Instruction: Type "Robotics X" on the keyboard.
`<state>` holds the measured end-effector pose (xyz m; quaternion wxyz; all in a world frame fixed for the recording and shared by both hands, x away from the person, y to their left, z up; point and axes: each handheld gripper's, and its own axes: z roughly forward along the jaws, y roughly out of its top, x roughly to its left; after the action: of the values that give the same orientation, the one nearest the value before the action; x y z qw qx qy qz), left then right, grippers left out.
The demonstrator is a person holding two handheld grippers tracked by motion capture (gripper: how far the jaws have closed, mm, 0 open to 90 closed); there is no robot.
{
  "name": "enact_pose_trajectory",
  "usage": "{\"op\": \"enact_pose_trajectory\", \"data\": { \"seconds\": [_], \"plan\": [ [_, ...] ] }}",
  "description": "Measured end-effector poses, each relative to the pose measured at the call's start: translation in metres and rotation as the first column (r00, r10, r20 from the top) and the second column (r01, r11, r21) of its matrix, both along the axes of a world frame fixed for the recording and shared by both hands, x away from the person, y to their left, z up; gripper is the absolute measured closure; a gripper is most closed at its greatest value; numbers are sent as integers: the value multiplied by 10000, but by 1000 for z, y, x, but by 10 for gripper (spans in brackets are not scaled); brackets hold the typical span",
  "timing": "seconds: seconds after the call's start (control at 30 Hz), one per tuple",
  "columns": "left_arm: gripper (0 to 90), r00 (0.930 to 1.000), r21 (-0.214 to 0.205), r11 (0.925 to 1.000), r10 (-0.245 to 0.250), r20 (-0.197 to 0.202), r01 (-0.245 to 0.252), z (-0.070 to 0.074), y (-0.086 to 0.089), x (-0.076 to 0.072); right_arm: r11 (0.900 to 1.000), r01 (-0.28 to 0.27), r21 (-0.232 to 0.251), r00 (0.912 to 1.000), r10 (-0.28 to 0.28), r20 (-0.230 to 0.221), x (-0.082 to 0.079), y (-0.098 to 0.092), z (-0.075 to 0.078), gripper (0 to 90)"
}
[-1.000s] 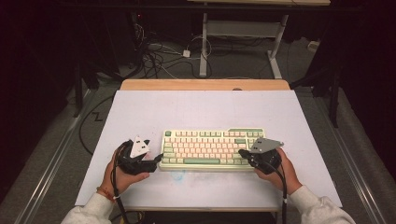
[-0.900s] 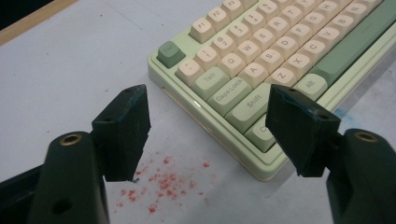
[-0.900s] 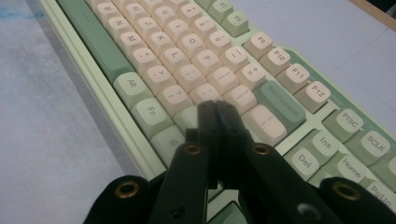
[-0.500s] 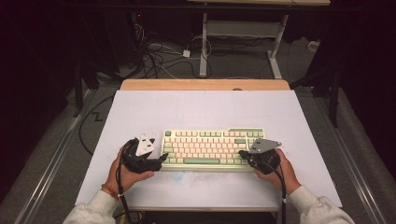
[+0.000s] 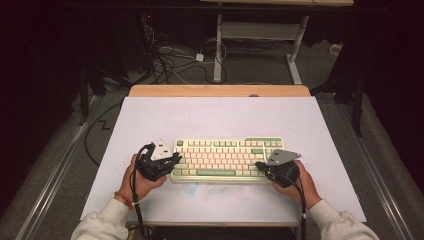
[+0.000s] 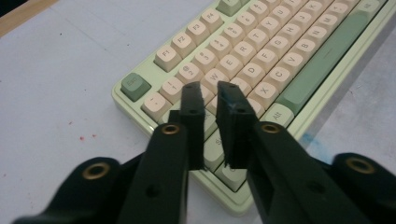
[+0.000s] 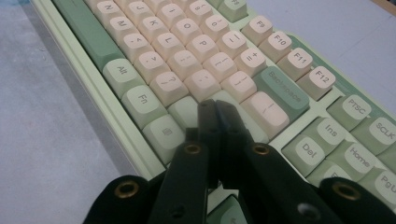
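A pale green keyboard (image 5: 227, 150) with cream keys lies across the near middle of the white table top (image 5: 220, 117). My left gripper (image 5: 175, 160) hovers over the keyboard's left end; in the left gripper view (image 6: 210, 88) its jaws have just been closing and stand almost together over the keys (image 6: 261, 51), with nothing between them. My right gripper (image 5: 260, 165) is at the keyboard's right end, shut, its tips (image 7: 215, 105) close above the keys (image 7: 187, 51) near the bottom row. Whether either gripper touches a key I cannot tell.
A wooden strip (image 5: 220, 90) runs along the table's far edge. Behind it, cables (image 5: 170, 60) and a white desk frame (image 5: 260, 45) sit on the floor. A faint blue smudge (image 5: 192, 187) marks the sheet in front of the keyboard.
My left gripper has shifted right from beside the keyboard to over its left end, and its jaws have closed. The right gripper and the keyboard have stayed put.
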<state>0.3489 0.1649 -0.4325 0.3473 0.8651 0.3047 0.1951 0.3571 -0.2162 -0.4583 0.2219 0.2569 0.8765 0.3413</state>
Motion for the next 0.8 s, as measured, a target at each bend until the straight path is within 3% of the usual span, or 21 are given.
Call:
{"op": "enact_pose_trajectory", "data": {
  "seconds": [0.13,0.27,0.8],
  "plan": [
    [877,9998,279,9994,-211,-28,212,0,-8,3,10000,5,-9,10000,-5,25,0,0,0,899],
    [880,9984,309,9979,-562,-106,565,2,-20,8,10000,21,-3,10000,-21,40,-1,1,0,899],
    [871,9925,456,9923,-1132,-453,1152,-2,-58,33,10000,56,-11,9999,-56,123,-1,1,-1,899]
  ]
}}
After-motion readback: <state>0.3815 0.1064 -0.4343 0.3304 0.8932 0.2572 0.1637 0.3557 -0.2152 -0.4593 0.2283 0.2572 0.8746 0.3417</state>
